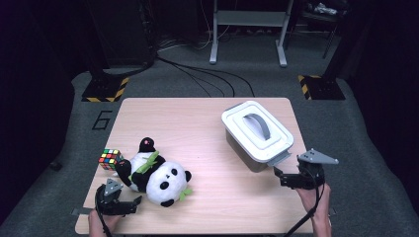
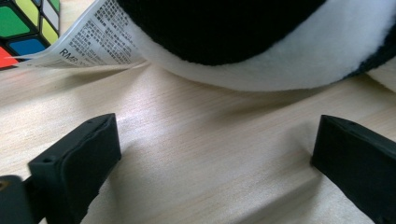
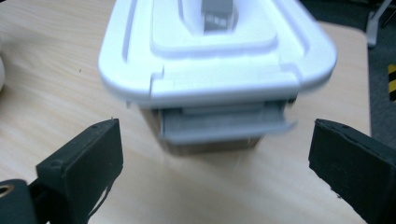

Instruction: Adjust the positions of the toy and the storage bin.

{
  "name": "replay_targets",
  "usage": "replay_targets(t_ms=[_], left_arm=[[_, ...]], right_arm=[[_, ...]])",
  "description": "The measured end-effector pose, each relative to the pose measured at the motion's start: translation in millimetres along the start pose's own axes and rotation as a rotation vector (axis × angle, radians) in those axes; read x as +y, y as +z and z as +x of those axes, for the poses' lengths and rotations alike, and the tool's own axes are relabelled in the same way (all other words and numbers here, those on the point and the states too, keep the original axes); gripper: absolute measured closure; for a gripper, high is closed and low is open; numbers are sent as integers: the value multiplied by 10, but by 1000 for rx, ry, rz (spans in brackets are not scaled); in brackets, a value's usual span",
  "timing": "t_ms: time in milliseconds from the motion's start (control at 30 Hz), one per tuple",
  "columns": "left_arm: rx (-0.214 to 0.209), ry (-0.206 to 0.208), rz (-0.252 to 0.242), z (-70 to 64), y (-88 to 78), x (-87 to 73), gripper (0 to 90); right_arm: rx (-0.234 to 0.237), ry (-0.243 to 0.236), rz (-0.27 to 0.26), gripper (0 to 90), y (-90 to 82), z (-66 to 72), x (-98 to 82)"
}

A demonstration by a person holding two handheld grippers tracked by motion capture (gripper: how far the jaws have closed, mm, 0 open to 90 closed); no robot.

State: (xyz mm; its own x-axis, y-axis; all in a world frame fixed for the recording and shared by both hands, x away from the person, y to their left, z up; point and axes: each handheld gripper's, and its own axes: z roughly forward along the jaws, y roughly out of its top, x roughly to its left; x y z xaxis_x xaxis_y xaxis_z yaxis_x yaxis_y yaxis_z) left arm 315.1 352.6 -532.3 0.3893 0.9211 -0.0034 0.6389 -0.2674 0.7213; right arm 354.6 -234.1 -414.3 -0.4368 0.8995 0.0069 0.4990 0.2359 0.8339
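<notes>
Lying diagonally, panda plush (image 1: 157,174), head toward near-right, lidded box (image 1: 257,134)

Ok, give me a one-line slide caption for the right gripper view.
Open right gripper faces the grey latch of a white-lidded storage box on the wooden table.

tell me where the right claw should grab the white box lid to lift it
Probably the grey handle arching over the middle of the lid. It stands up from a recess, so the open right claw could come from above, one jaw on each side of the strap. The grey latch facing that claw looks flipped out, so the lid may lift free.
</notes>
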Motion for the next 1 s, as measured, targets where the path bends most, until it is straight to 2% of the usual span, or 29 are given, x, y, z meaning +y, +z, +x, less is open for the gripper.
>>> replay_targets(t_ms=[133,200,333,467,533,667,733,867,900,967,1000], left_arm=[[1,0,-3,0,2,-2,0],[0,0,-3,0,2,-2,0],[-7,-8,11,-4,-3,5,0],[4,-14,-6,-12,14,4,0],[5,-14,-8,-12,16,5,0],[5,-14,-7,-12,16,5,0],[5,-14,-7,-11,15,5,0],[6,-15,-6,-12,16,6,0],[6,-14,-6,-11,15,6,0],[7,-12,-6,-10,15,6,0],[6,-14,-6,-11,16,6,0]], right_arm=[[-2,-38,13,22,94,1,270],[2,-61,25,27,193,2,424],[10,-81,55,70,405,-21,596],[24,-87,95,152,605,-27,735],[17,-84,108,253,689,-44,796],[28,-73,132,341,840,-85,884],[26,-67,137,407,892,-72,916],[1,-93,142,550,963,-63,952],[-9,-78,151,567,974,-49,956],[1,-89,151,634,984,-42,968],[-2,-97,149,639,990,-34,971]])
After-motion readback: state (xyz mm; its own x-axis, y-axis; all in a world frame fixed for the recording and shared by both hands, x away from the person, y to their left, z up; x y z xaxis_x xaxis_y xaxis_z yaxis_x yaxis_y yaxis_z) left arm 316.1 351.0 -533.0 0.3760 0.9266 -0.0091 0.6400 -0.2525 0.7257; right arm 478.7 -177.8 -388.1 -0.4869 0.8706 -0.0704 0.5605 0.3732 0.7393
